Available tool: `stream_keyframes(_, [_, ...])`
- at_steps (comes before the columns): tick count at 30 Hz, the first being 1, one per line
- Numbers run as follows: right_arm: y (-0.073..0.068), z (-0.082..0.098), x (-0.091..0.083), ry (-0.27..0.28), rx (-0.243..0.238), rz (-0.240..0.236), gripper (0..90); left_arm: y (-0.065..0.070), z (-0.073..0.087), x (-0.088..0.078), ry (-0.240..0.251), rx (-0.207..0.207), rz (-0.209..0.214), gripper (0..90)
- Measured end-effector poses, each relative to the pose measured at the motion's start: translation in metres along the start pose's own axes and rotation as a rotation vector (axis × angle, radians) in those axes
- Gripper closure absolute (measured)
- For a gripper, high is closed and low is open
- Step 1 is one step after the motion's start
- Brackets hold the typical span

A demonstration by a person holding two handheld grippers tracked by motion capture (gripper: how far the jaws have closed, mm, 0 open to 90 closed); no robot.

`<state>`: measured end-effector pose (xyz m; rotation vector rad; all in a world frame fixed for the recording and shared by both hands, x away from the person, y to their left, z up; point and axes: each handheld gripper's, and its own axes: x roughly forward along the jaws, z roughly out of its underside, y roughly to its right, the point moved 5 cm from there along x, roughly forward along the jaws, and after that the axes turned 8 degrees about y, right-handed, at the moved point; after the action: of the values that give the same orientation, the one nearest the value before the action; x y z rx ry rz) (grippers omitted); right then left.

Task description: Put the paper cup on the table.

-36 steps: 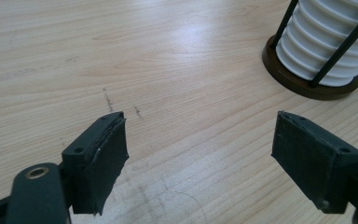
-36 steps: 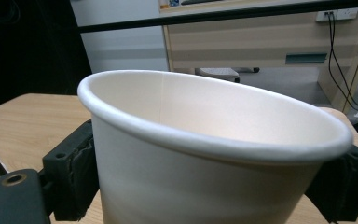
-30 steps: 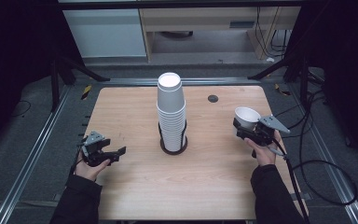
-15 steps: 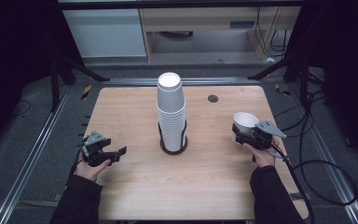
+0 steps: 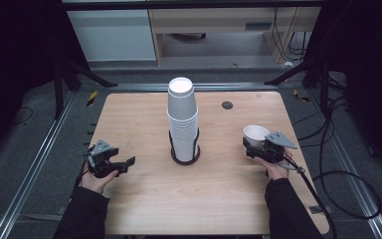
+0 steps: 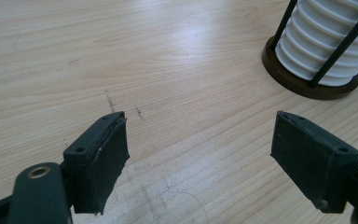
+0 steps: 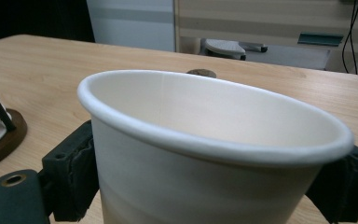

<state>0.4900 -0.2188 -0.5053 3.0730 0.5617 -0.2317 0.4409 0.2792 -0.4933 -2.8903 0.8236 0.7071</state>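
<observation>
High view: my right gripper (image 5: 252,147) clamps paper cup (image 5: 256,134) upright at table (image 5: 144,209) right side, well apart from cup stack (image 5: 183,119) at center.
Left gripper view: my left gripper (image 6: 198,154) jaws wide, nothing between, stack base ahead-right.
Right gripper view: cup btw both jaws, touching.

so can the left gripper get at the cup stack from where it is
Probably yes. The left gripper is open and holds nothing, and bare table lies between it and the cup stack. The holder's upright black rods may hinder a side grasp.
</observation>
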Motion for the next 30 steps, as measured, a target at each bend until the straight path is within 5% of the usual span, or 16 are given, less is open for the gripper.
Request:
stream_keyframes(25, [-0.002, 0.008, -0.006, -0.034, 0.000, -0.005, 11.1, 0.001, 0.000, 0.000, -0.002, 0.004, 0.001, 17.7])
stream_keyframes(30, [-0.002, 0.011, -0.011, -0.070, 0.046, -0.011, 9.8, 0.000, 0.001, -0.001, -0.005, 0.005, 0.002, 17.7])
